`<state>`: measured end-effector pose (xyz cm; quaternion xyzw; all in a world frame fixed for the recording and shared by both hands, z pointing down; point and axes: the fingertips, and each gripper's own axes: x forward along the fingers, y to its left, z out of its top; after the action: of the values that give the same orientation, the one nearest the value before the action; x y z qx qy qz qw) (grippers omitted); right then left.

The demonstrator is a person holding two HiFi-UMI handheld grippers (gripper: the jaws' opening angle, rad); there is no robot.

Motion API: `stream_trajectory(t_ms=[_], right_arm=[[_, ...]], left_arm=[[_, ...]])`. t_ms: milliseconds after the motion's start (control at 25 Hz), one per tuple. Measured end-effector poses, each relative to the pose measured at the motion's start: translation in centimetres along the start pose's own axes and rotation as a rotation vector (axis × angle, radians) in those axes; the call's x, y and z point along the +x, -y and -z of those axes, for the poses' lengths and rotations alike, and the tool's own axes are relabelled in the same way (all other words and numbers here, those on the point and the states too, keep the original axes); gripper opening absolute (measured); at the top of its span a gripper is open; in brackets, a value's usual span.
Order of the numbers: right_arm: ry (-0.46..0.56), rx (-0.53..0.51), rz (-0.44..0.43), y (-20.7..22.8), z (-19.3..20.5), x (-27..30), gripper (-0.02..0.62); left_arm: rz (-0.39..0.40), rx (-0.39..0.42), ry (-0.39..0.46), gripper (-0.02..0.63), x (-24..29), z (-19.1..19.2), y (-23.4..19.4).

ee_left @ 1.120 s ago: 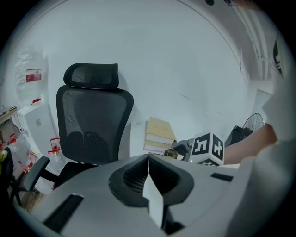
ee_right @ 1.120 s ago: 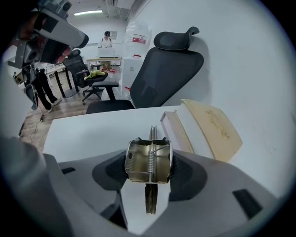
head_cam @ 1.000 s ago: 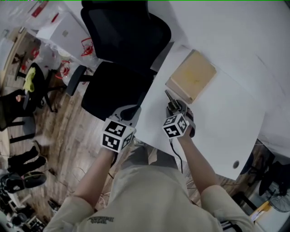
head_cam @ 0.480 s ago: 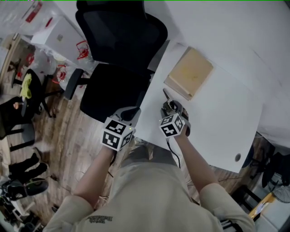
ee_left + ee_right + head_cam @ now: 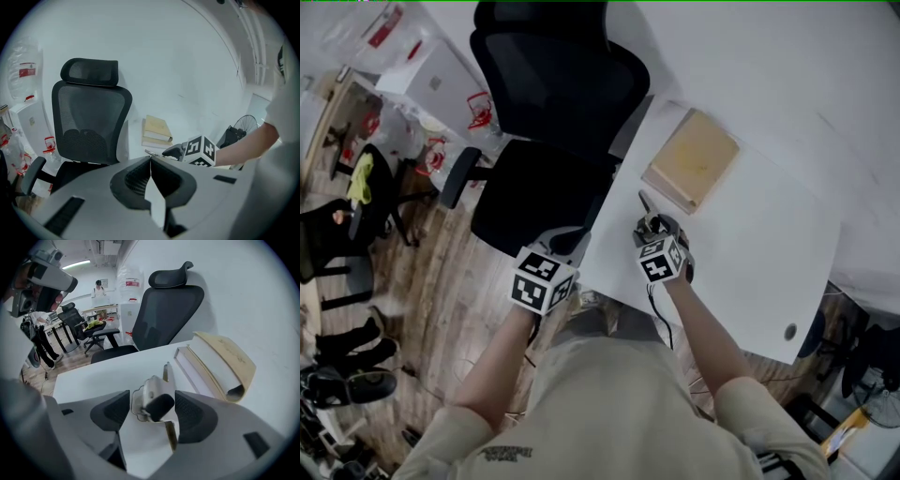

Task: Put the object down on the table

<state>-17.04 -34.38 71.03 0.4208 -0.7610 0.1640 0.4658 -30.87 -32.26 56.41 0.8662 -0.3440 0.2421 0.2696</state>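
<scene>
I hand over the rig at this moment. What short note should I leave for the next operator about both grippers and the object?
Right gripper: its jaws stand wide and have just been opening. The silver metal tool with a black handle piece lies between them on the white table; the pads do not press it.
Left gripper: shut, empty, held off the table's edge, facing the black office chair.
Done: the tool appears set down, near the tan book.
Left: draw the right gripper back clear, probably without nudging the tool.
</scene>
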Motion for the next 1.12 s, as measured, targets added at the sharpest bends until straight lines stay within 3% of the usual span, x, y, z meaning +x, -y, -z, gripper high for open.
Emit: stream_trajectory(t_ms=[400, 600, 800, 1120], right_arm=[[0.049, 0.035, -0.038, -0.3, -0.4, -2.1, 0.31], [0.145, 0.132, -0.096, 0.1, -2.5, -5.5, 0.304], [0.301, 0.165, -0.13, 1.1, -6.1, -10.7, 0.235], [0.509, 0.18, -0.136, 3.3, -11.1, -21.1, 0.14]], left_arm=[[-0.009, 0.006, 0.026, 0.021, -1.4, -0.8, 1.0], [-0.025, 0.014, 0.065, 0.021, -2.6, -2.1, 1.6], [-0.042, 0.022, 0.128, 0.021, -4.4, -4.3, 2.5], [-0.055, 0.114, 0.23, 0.021, -7.3, -8.8, 5.3]])
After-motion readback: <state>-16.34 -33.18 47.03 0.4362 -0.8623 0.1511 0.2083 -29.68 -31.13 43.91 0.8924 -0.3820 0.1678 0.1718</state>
